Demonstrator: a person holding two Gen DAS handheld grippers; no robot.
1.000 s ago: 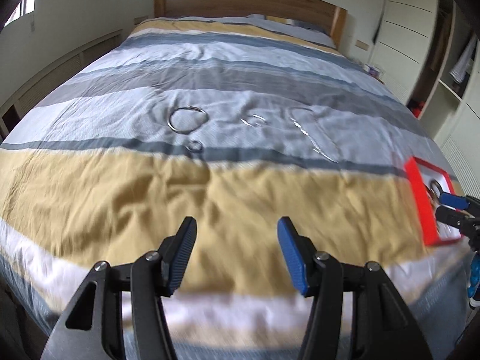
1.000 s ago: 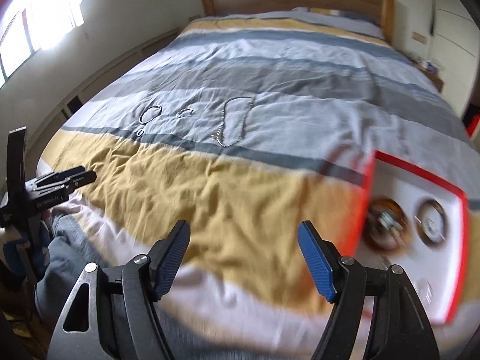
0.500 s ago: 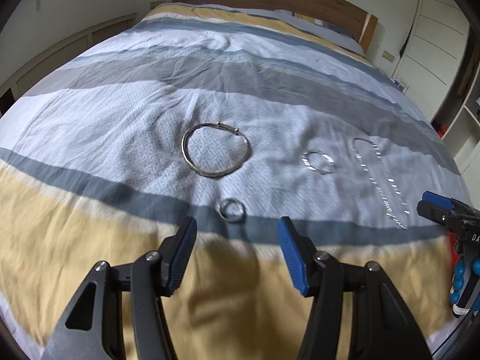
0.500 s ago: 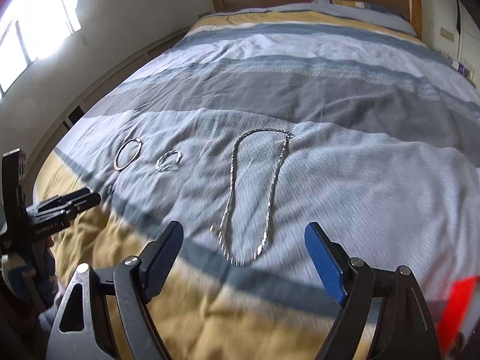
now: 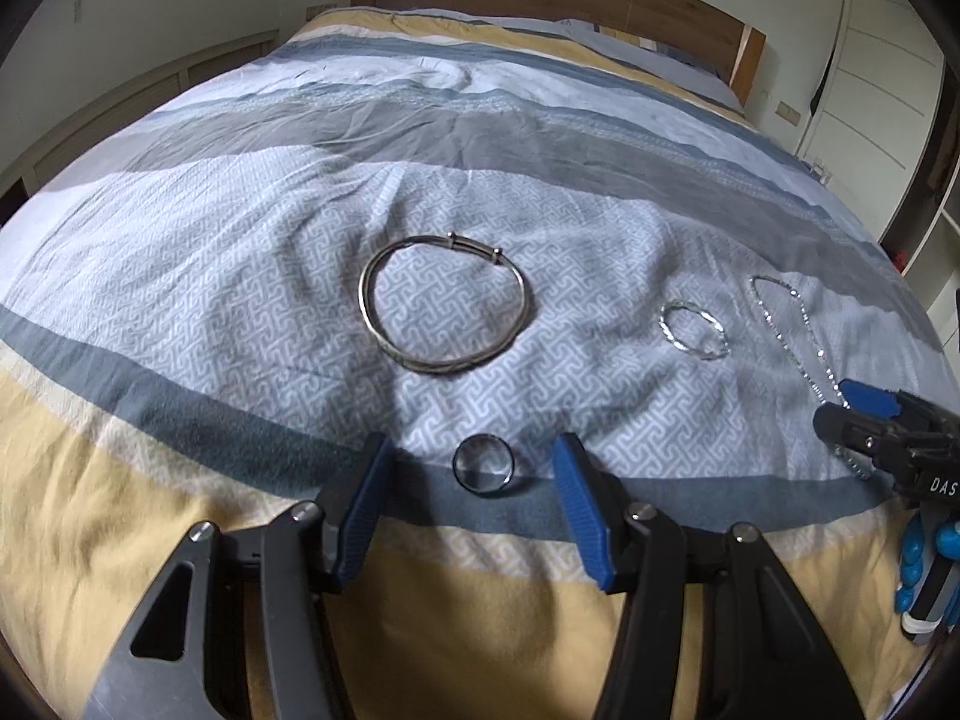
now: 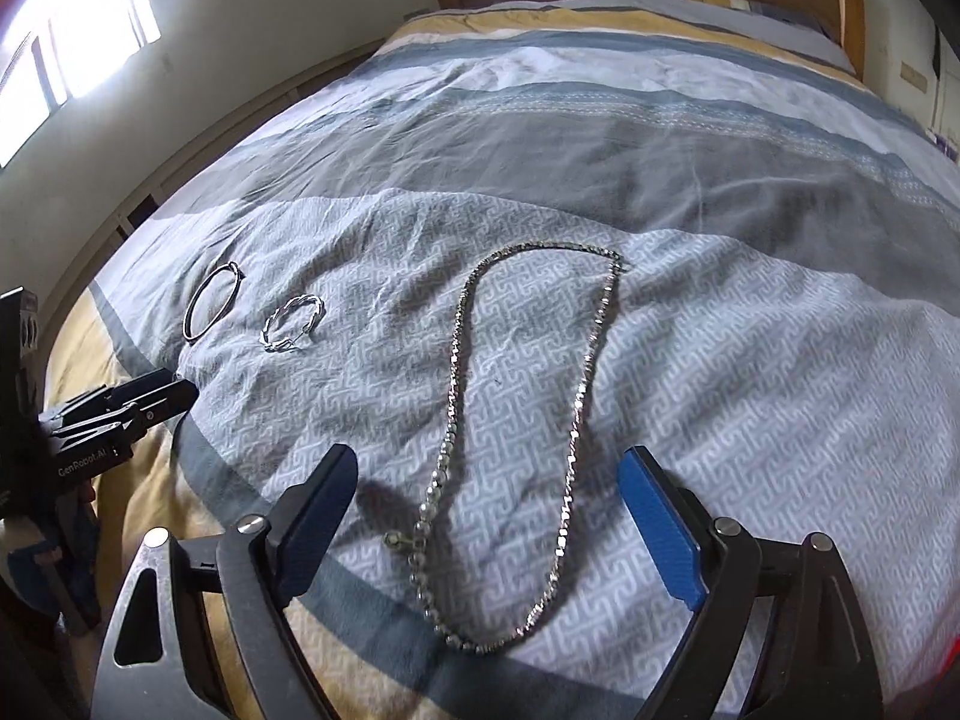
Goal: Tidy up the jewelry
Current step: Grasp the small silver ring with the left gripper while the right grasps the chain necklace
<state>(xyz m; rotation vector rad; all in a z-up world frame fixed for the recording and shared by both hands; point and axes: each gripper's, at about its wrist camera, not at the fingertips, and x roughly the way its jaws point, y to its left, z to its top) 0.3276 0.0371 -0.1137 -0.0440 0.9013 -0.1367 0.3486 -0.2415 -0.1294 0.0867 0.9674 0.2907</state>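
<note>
Both claws stood wide open and held nothing. The left claw (image 5: 474, 477) straddled a small ring (image 5: 483, 471) lying flat on the bed cover (image 5: 240, 276), near the edge of a dark grey stripe. The right claw (image 6: 489, 516) hung over the near end of a chain necklace (image 6: 516, 420), its clasp end lying between the two pads.

The likeliest trouble was the soft, wrinkled cover: closing on the flat ring could pinch cloth with it, or push the ring down into a fold so the pads slipped past. The limp necklace, taken at one point, would probably trail, swing and perhaps snag or knot.

Beyond the ring lay a large bangle (image 5: 445, 303), and to its right a small twisted bracelet (image 5: 693, 330), both well apart from the claws. Nothing stood between either claw and its piece.
</note>
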